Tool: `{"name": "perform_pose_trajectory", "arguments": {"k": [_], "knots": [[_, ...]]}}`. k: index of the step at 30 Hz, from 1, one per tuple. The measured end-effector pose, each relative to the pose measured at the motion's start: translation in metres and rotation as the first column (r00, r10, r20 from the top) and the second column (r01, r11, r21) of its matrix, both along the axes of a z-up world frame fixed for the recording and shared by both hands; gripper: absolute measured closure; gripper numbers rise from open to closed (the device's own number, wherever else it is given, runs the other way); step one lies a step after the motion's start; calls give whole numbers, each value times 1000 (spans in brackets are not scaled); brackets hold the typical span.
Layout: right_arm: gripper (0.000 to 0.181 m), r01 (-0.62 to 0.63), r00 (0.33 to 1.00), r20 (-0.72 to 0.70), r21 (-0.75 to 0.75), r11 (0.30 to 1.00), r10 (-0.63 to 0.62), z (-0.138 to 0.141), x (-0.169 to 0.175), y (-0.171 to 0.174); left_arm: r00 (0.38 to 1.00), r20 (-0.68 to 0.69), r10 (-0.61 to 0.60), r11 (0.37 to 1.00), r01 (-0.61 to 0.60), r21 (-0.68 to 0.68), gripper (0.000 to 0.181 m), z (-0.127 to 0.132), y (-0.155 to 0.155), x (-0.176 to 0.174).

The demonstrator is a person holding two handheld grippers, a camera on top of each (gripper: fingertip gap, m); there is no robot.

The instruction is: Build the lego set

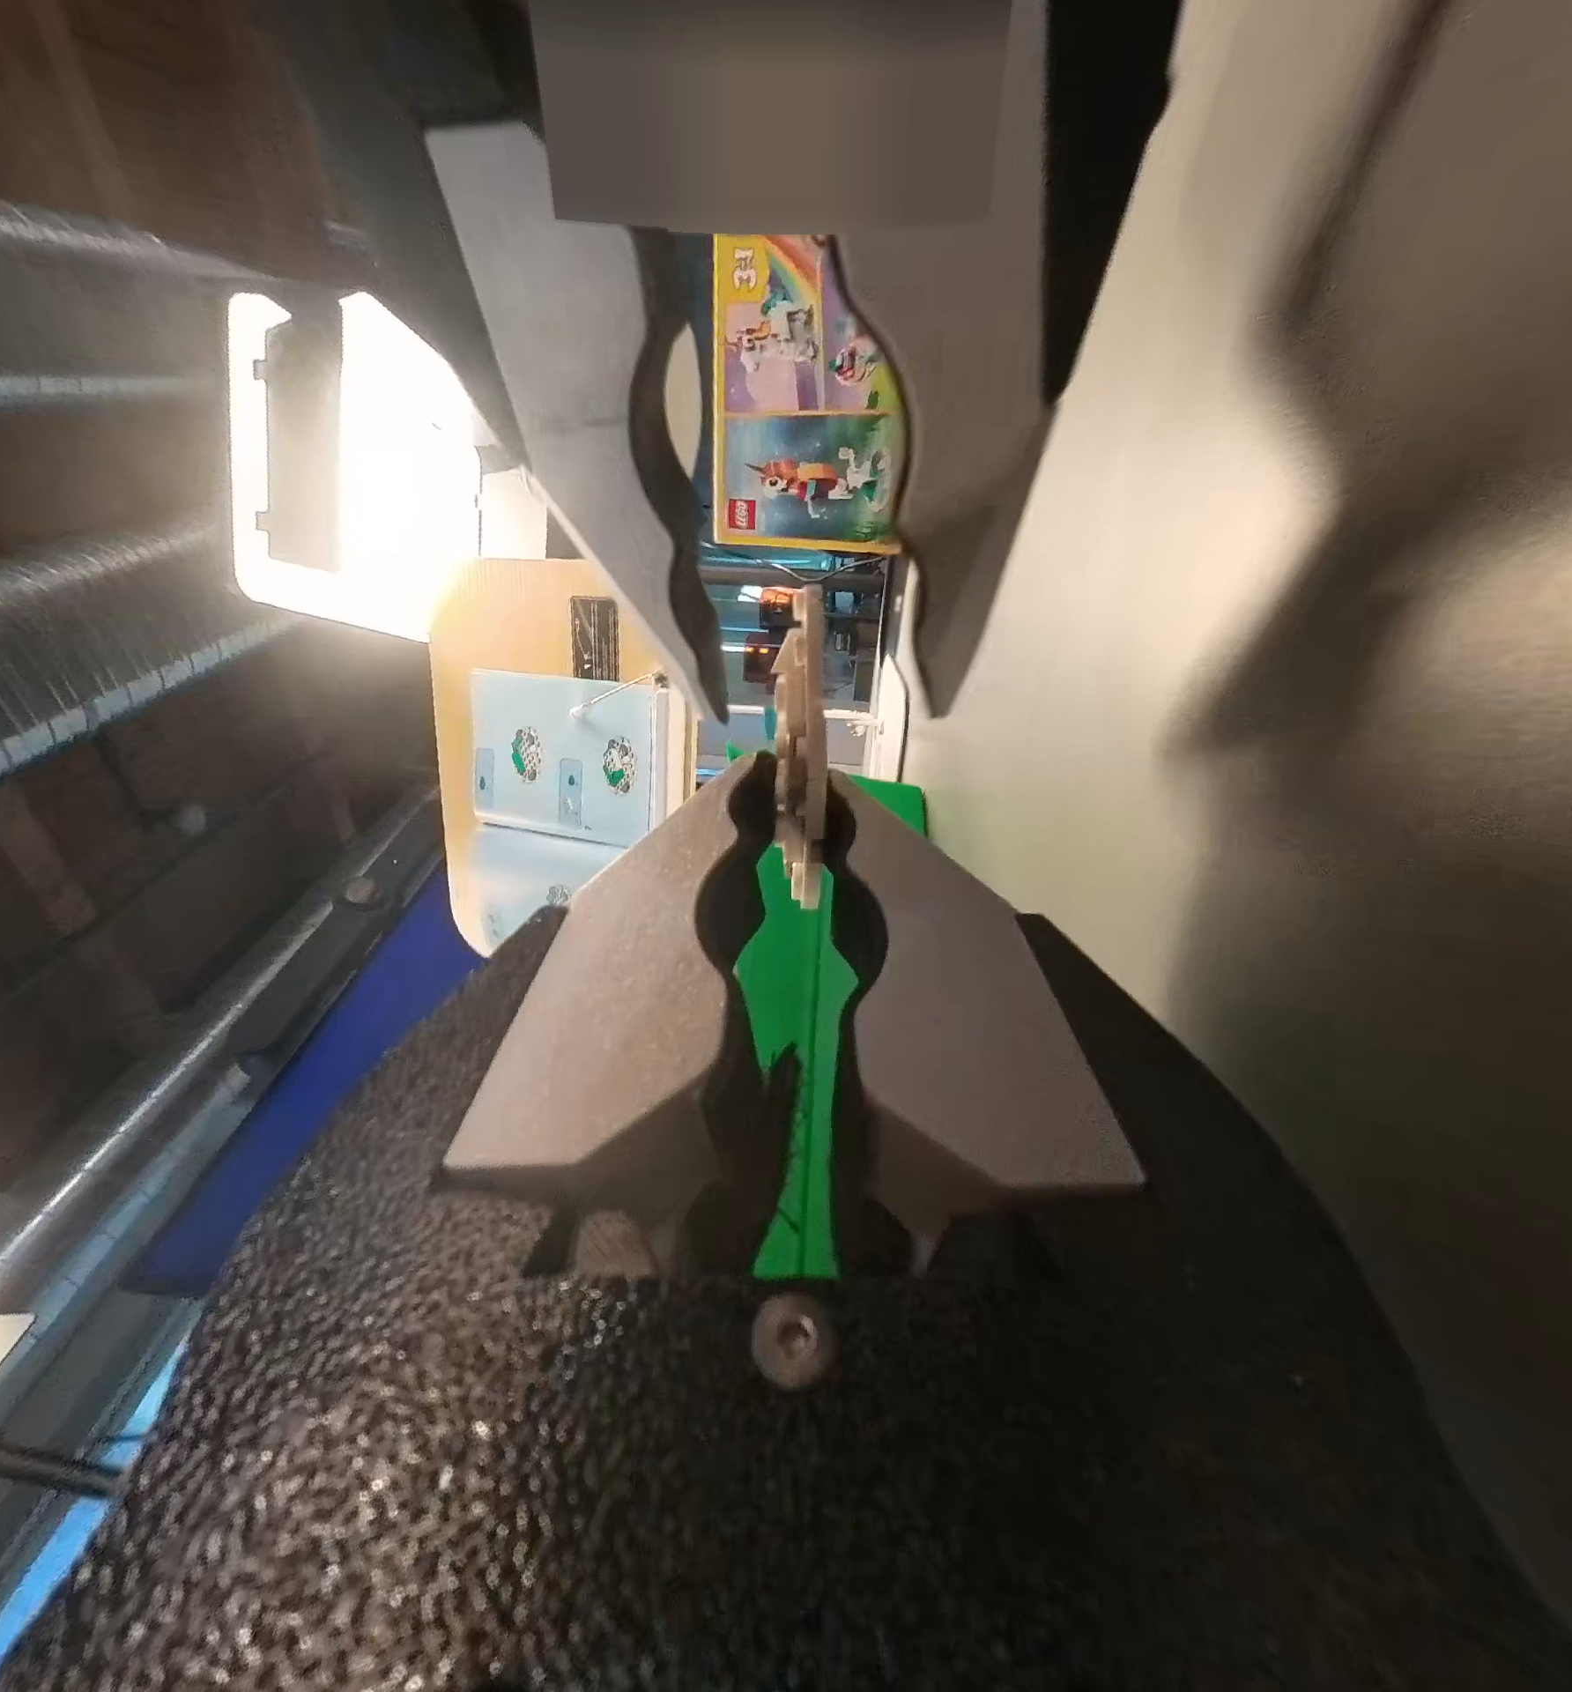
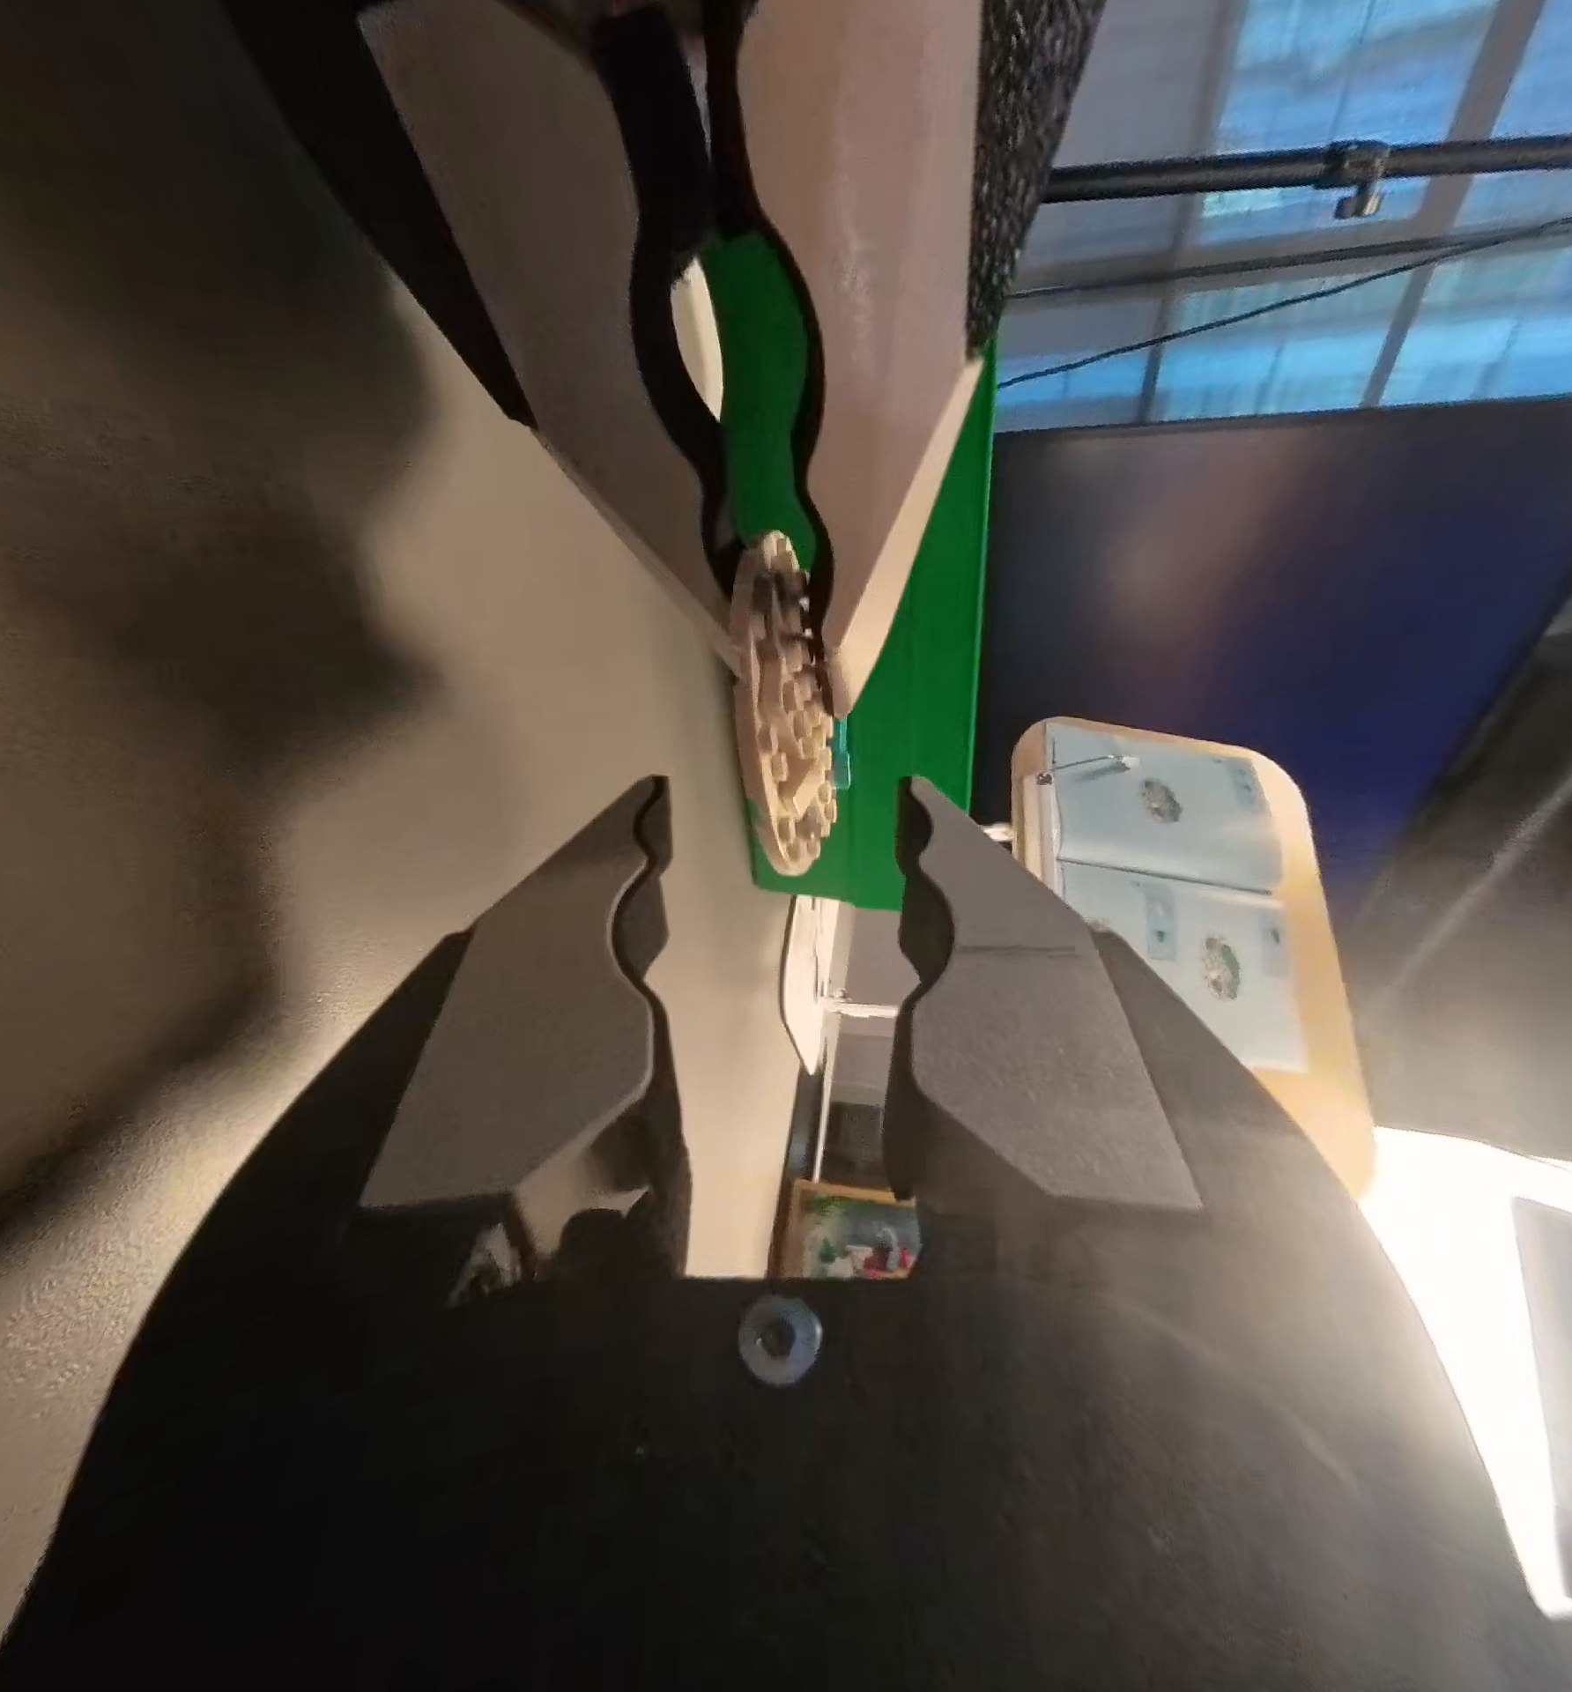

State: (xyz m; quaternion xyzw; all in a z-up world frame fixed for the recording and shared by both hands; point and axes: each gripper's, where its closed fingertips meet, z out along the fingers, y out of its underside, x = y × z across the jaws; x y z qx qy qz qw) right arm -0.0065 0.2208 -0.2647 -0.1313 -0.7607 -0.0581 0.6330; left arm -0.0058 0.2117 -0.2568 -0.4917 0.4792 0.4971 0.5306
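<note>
One round tan plate [image 2: 787, 723], studded and built up with a few small pieces, was the thing in hand; it stood on edge, pinched at its near rim by the left gripper [image 1: 796, 806], whose jaws were closed narrow on it. Behind it lay a flat green sheet [image 2: 920, 732], smooth and matte. In the right wrist view the right gripper [image 2: 782, 815] hung just near the plate's free edge with its jaws standing wide and nothing between them.

Judging by this, the step was adding to or re-gripping the plate. To do it well, the left grip should hold firm without tilting, while the right comes in square to the studs, so any press is backed by the left fingers and does not lever the disc out.

Both grippers had grey wedge fingers with wavy black rubbery pads [image 2: 645, 925] and coarse black grained bodies. Farther off, a pale blue instruction booklet [image 1: 572, 760] lay on a light wooden board [image 2: 1322, 1007], and the colourful set box [image 1: 801, 394] sat at the far side.
</note>
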Motion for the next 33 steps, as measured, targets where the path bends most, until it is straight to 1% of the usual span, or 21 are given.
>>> {"name": "perform_pose_trajectory", "arguments": {"k": [2, 5, 7, 10, 15, 21, 24, 26, 28, 29, 31, 33], "knots": [[143, 8, 1000, -3, 26, 1000, -8, 0, -1, 1, 1000, -5, -6, 1000, 6, -5, 175, -1, 0, 1], [152, 15, 1000, -7, 46, 999, -15, 0, -1, 3, 1000, -8, -9, 1000, 9, -8, 175, -2, 0, 2], [154, 17, 1000, -6, 45, 999, -16, -1, -2, 3, 1000, -10, -12, 1000, 12, -7, 175, -2, -1, 3], [168, 17, 1000, -21, 65, 998, -16, 2, -2, 2, 1000, -15, -20, 1000, 20, -10, 175, -2, -1, 4], [174, 36, 999, 28, 86, 996, -38, 0, -1, 2, 999, 18, -36, 998, 36, -49, 175, -6, -2, 6], [174, 48, 993, 106, 105, 993, -60, -10, 2, 3, 999, -10, -40, 995, 39, -89, 174, -14, -2, 9], [174, 33, 999, 38, 82, 996, -36, -8, 0, 3, 999, 8, -40, 996, 41, -78, 174, -11, -1, 8], [170, 29, 1000, -4, 39, 999, -29, -8, 2, 6, 999, -17, -30, 997, 29, -70, 175, -12, 0, 7], [137, 58, 998, -29, -9, 998, -58, -7, 8, 16, 999, -41, -22, 997, 19, -73, 175, -14, 1, 5], [128, 67, 996, -51, -32, 997, -69, -5, 12, 22, 999, -35, -22, 997, 20, -71, 175, -14, 1, 5], [120, 68, 992, -101, -59, 996, -73, 0, 20, 31, 1000, -11, -22, 996, 21, -81, 175, -14, 1, 4], [119, 69, 987, -143, -76, 995, -79, 1, 27, 40, 1000, -7, -16, 996, 15, -83, 175, -15, 3, 2]]}}
